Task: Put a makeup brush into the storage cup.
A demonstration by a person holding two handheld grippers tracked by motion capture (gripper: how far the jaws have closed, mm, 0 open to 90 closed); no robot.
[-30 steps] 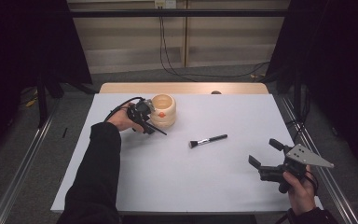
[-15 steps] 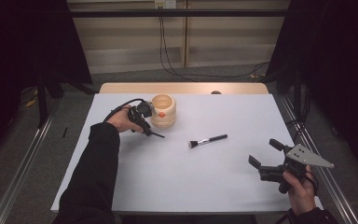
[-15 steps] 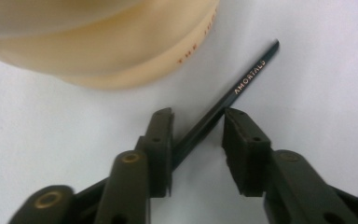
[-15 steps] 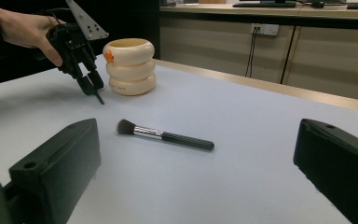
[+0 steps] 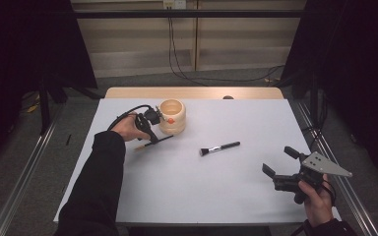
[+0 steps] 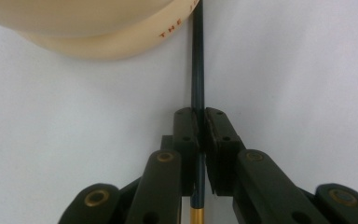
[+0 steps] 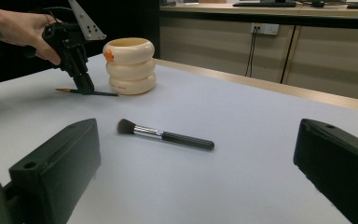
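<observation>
White tabletop [image 5: 177, 196] takes up most of your workspace, with a strip of bare wood along the far edge and dark curtains on both sides of the room.

Your left gripper [image 5: 146, 129] is down at the far-left part of the table, right beside the cream ribbed cup [image 5: 172, 116]. Its jaws have just been closing, and in the left gripper view they're pinched together on a thin dark pencil-like stick [image 6: 197, 93] with a gold-coloured end. The stick runs straight out between the pads toward the base of the cup, and from that view its far end looks like it reaches the cup's bottom edge, though I can't tell if it actually touches. From above, the stick lies low over the table just in front of the cup, slanting from lower left to upper right, gold tip sticking out on your side of the gripper.

Your right gripper [image 5: 281, 163] sits near the front-right corner, well apart from everything. Its jaws are spread wide with nothing between them.

Out in the middle of the table there's a makeup brush [image 5: 219, 147] lying flat, bristles toward the left, black handle toward the right. It's roughly between your two grippers, not touching either one.
</observation>
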